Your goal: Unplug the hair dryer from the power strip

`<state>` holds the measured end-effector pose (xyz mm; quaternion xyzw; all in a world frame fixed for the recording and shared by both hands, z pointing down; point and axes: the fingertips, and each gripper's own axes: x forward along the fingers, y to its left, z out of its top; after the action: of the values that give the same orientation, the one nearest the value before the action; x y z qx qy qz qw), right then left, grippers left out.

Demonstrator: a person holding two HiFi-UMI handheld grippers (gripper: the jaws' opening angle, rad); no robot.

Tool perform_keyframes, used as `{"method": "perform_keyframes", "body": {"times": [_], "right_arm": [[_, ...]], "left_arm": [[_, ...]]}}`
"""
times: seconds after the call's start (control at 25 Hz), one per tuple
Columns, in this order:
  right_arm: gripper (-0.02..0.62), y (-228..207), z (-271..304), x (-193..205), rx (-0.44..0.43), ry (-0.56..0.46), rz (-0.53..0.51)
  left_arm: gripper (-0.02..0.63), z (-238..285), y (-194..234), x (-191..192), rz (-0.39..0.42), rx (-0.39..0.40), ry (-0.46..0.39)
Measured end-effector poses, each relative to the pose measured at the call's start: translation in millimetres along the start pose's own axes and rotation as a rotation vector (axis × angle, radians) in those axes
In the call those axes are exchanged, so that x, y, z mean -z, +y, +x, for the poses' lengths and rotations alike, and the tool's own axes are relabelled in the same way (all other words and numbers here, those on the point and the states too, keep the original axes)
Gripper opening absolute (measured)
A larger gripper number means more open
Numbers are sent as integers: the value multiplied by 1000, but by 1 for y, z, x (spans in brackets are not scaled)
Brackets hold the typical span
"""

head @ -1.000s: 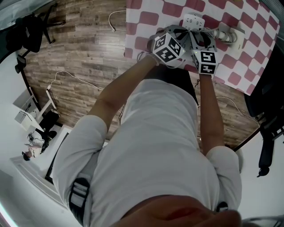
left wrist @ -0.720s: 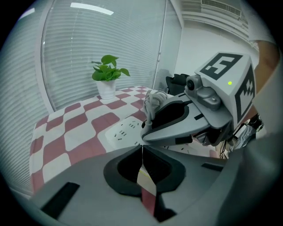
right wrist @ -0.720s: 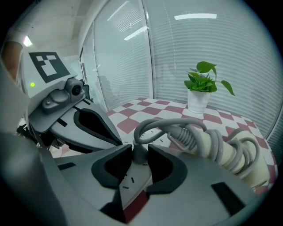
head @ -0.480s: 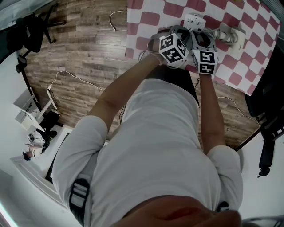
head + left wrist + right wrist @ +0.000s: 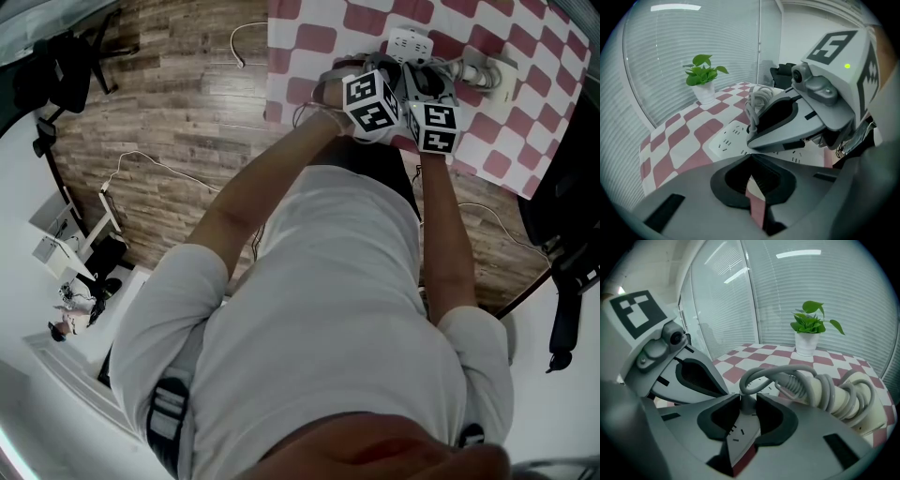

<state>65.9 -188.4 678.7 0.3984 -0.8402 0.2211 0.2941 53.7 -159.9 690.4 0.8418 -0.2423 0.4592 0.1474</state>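
A white power strip (image 5: 410,43) lies on the checkered table, with the cream hair dryer (image 5: 483,73) beside it. In the right gripper view the dryer (image 5: 848,399) shows its grey cord (image 5: 787,376) wound round it. My right gripper (image 5: 747,401) has just been closing, and its jaws now pinch the grey plug (image 5: 744,405) standing in the strip (image 5: 765,384). My left gripper (image 5: 750,158) is shut with nothing between its tips, just above the near end of the strip (image 5: 733,138). The right gripper (image 5: 787,119) sits close in front of it.
A potted plant (image 5: 704,79) stands at the table's far side by the blinds. The checkered tablecloth (image 5: 309,42) ends at the near edge under my hands, with wood floor (image 5: 187,103) and a loose white cable beyond. A black chair (image 5: 562,206) is at the right.
In the head view the left gripper's marker cube has rolled and shifted slightly toward the power strip. The right gripper has kept its place.
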Motion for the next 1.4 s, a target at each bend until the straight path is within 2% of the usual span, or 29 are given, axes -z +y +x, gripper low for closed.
{"method": "perform_keyframes", "body": {"times": [0.16,0.4,0.56,0.68,1.16,1.4], "right_arm": [[127,1,-3,-1,2,-3,-28],[126,-1,-1,-1,-3,-9,4],[126,2,-17,-32,6,-100,-13],[126,-4,-14,-49,11,-104,-6],[126,-1,-27,-37,14,-80,3],[127,1,-50,-7,29,-51,6]], "left_arm": [[32,1,0,0,-8,7,39],[32,2,-1,0,37,-8,45],[32,1,0,0,21,4,45],[32,-2,2,1,-12,21,40],[32,-1,1,2,8,31,47],[32,-2,0,2,35,33,56]]}}
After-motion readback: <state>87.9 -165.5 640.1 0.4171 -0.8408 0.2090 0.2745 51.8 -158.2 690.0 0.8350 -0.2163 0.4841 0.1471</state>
